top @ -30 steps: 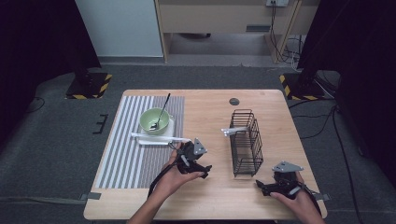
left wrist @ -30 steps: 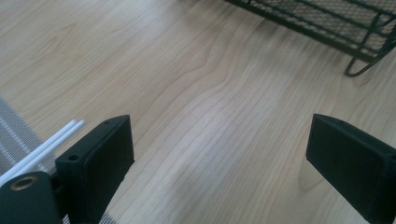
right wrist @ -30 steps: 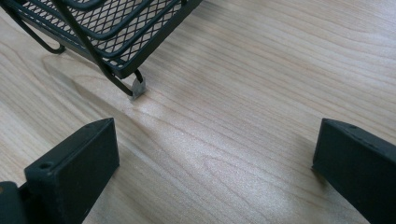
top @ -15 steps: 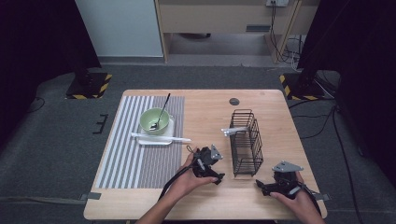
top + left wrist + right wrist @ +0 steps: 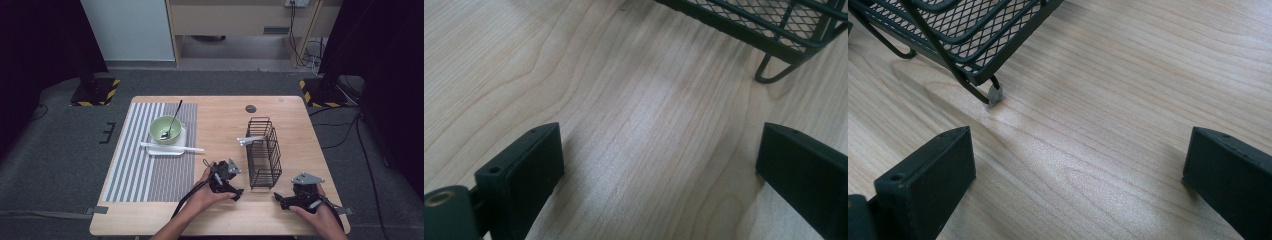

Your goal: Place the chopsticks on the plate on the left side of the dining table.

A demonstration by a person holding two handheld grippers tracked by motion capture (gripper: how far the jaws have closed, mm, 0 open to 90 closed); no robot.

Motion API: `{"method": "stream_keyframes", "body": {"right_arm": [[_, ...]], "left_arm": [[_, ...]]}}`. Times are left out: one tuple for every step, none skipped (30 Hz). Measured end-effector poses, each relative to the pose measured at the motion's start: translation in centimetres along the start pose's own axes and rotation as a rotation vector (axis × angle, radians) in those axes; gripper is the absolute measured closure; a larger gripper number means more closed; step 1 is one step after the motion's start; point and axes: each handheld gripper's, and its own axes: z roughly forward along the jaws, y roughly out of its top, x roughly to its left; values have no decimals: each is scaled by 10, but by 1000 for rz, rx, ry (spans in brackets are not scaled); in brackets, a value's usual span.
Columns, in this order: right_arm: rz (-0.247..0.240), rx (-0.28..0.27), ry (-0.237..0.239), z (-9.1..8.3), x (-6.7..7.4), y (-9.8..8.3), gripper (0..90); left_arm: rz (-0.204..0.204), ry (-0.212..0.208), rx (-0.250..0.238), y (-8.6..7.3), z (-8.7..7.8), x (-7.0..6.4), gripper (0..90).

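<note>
Wire basket [image 5: 262,152], black and made of mesh, stands on the right half of the wooden table [image 5: 220,125], and it is the thing nearest to both grippers. On the left half of the table lies a striped mat [image 5: 150,160], grey and white. On this mat sits a white tray [image 5: 167,147] with a green bowl [image 5: 165,129] on it, and a dark spoon [image 5: 174,117] leans in the bowl. A white utensil [image 5: 172,147] lies across the tray in front of the bowl. Another white utensil [image 5: 252,140] sticks out from the left side of the basket.

The left gripper [image 5: 235,187] rests on the bare wood just beside the basket's near left corner; in the left gripper view its jaws stand wide apart with nothing between them. The right gripper [image 5: 281,200] lies near the basket's near right corner, and in the right gripper view its jaws are also spread wide over bare wood. A small dark round disc [image 5: 250,108] sits near the far edge of the table.
</note>
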Motion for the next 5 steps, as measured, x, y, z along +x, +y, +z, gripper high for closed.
{"method": "stream_keyframes", "body": {"right_arm": [[0, 0, 0, 0, 0, 0, 3], [0, 0, 0, 0, 0, 0, 3], [-1, 0, 0, 0, 0, 0, 3], [-1, 0, 0, 0, 0, 0, 3], [0, 0, 0, 0, 0, 0, 3]], "left_arm": [[-1, 4, -24, -3, 1, 0, 23], [-3, 8, -46, -5, 2, 0, 7], [-4, 5, -67, -7, 3, 1, 0], [-4, 4, -74, -8, 3, 1, 0], [-4, 4, -74, -8, 3, 1, 0]]}}
